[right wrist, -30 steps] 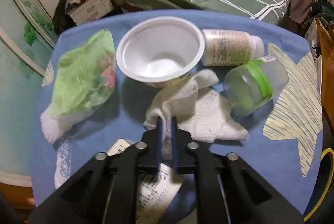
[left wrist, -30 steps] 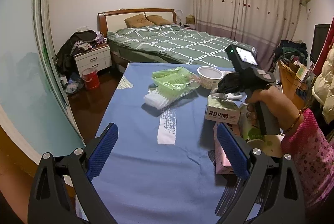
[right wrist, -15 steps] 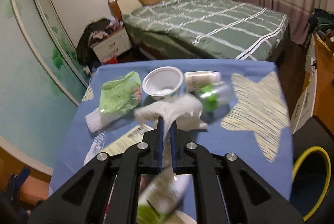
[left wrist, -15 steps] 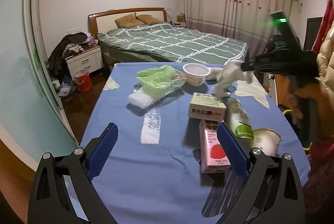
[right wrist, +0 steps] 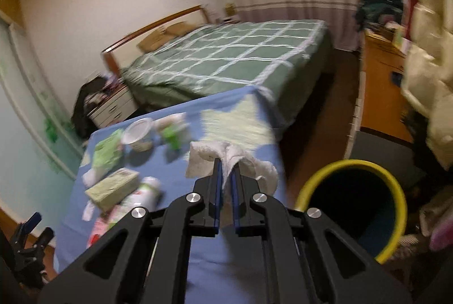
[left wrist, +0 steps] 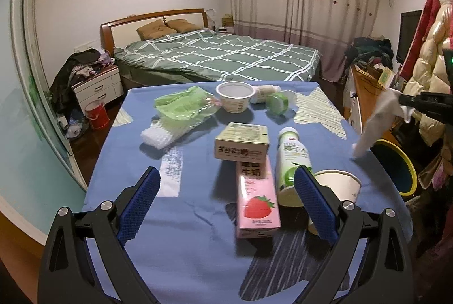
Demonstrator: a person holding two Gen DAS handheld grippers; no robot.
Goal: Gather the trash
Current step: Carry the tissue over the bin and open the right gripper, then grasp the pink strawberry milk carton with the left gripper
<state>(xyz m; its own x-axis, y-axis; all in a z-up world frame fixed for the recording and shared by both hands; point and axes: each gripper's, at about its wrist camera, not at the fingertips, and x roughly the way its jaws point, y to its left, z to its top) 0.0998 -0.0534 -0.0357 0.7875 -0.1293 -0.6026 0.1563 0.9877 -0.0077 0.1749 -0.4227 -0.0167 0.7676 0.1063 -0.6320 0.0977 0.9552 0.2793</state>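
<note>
— What have you got in your right fingers (right wrist: 224,176)?

— A crumpled white paper towel (right wrist: 229,159). The pads are nearly together and pinch it, with the folds bunching out ahead of the tips. My right view is smeared, so the creases are hard to read. In the left view the same towel (left wrist: 376,119) hangs off the right edge of the frame; the gripper that holds it is mostly cut off there.

— Where is it, relative to the bin?

— In the air at the right edge of the blue surface (right wrist: 226,261). The yellow-rimmed bin (right wrist: 351,207) stands on the floor just beside that edge, to the right and below. Its inside is dark and I cannot make out what lies in it.

— And your left fingers (left wrist: 226,202)?

— Spread wide, holding nothing, above the near end of the surface. Between them I see a pink strawberry milk carton (left wrist: 256,202) lying flat, a green-and-white bottle (left wrist: 291,159) on its side and a paper cup (left wrist: 337,185), partly hidden behind my right-hand pad.

— Anything further back?

— A pale green box (left wrist: 240,142), a green plastic bag (left wrist: 184,108) over a white foam net, a white tub (left wrist: 235,95), and two small containers behind it, too small to tell apart.
</note>
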